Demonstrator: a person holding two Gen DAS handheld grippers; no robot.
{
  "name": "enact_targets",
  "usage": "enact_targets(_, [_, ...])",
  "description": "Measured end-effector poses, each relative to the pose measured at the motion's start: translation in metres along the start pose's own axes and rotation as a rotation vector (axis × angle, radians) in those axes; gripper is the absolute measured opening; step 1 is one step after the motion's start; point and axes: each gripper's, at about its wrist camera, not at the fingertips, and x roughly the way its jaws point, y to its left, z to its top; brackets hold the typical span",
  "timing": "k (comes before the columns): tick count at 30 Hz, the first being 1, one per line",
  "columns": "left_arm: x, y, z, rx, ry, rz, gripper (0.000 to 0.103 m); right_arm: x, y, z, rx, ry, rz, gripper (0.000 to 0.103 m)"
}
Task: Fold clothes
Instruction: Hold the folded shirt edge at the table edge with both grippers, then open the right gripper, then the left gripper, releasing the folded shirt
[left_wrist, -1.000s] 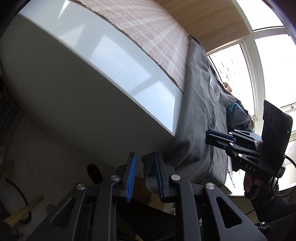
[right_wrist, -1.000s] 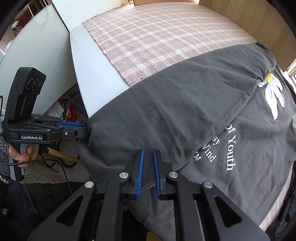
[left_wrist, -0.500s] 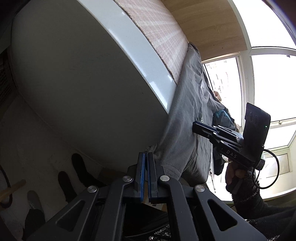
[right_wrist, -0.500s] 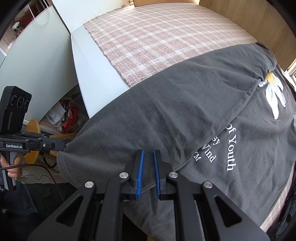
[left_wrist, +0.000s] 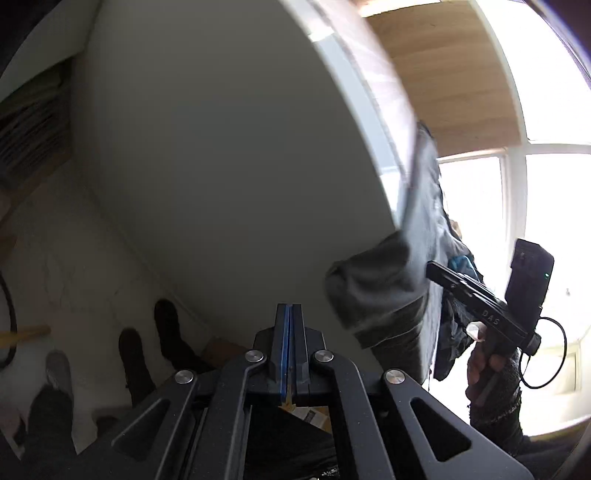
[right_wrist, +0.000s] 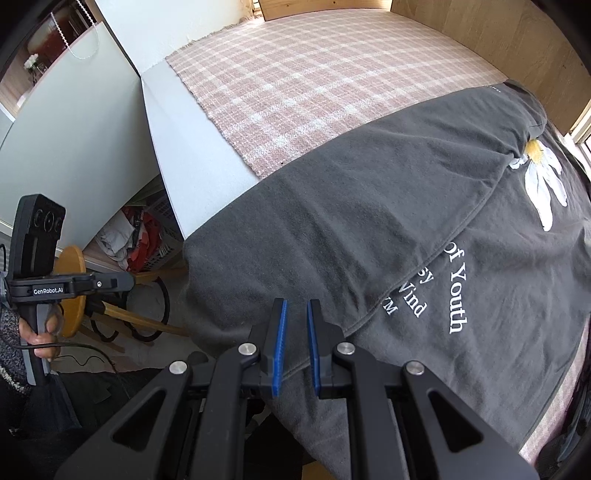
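Observation:
A dark grey shirt (right_wrist: 369, 229) with a white daisy and white lettering lies on the plaid-covered table, one side folded over the print. Its near end hangs over the table edge. My right gripper (right_wrist: 296, 332) is shut on the shirt's folded hem at the near edge, its blue pads a little apart with cloth between them. In the left wrist view the hanging corner of the shirt (left_wrist: 376, 291) droops beside the right gripper (left_wrist: 434, 267). Below the table edge, my left gripper (left_wrist: 290, 321) is shut with nothing in it and stands apart from the cloth; the right wrist view shows the left gripper (right_wrist: 127, 283) out to the left.
A pink plaid cloth (right_wrist: 314, 85) covers the white table (right_wrist: 166, 147). A round wooden stool (right_wrist: 72, 288) and a basket of laundry (right_wrist: 147, 236) stand on the floor at the left. Shoes (left_wrist: 170, 332) lie on the floor under the table. A bright window (left_wrist: 546, 221) is at the right.
My left gripper shut on the shirt's hanging corner and pulled it out; now the corner is out of it and hangs loose, with the gripper lower. The right gripper has held still.

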Motion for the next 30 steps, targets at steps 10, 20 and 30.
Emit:
enact_targets(10, [0.08,-0.02,0.031,0.185,0.216,-0.047,0.018,-0.024,0.021,-0.01,-0.048,-0.013,0.007,0.011])
enact_targets(20, [0.055,-0.029,-0.005,0.177,0.212,-0.19,0.003,-0.034,0.044,0.011,-0.092,-0.008,0.091,0.025])
enact_targets(30, [0.027,-0.02,-0.008,0.139,0.11,-0.152,0.003,-0.014,0.056,0.034,-0.113,0.049,0.102,0.027])
